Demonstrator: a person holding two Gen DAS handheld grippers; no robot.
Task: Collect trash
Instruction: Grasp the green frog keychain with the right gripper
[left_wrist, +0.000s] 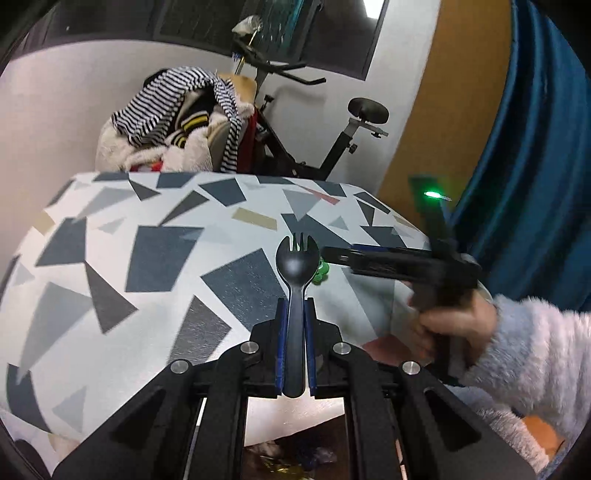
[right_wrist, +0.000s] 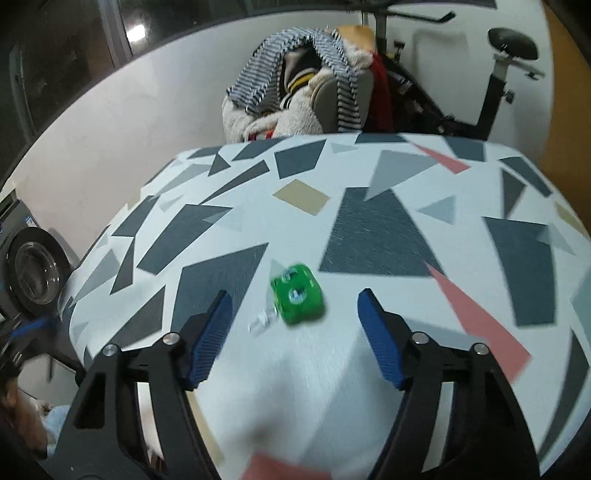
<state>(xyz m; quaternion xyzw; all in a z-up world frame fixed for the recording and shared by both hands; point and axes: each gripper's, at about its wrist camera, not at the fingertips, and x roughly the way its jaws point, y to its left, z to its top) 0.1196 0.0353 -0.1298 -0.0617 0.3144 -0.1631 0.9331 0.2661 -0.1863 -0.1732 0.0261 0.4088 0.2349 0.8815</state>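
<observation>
Left gripper clamps the spork; right gripper stands open over the green wrapper.

The left gripper (left_wrist: 294, 314), angled downward over the near table edge, has its blue pads closed on the handle of a black spork (left_wrist: 295, 280), tines pointing away. To the right, a hand (left_wrist: 456, 325) in a fuzzy sleeve tilts the right gripper (right_wrist: 295, 310) down, jaws parted and gripping nothing. The green wrapper (right_wrist: 298, 294) lies on the patterned table (right_wrist: 369, 229) just beyond and between its fingertips. An exercise bike (left_wrist: 332, 140) stands beyond the far edge.

spork (left_wrist: 295, 280): 1 | green wrapper (right_wrist: 298, 294): 1 | hand-held gripper (left_wrist: 294, 321): 2 | exercise bike (left_wrist: 332, 147): 1
</observation>
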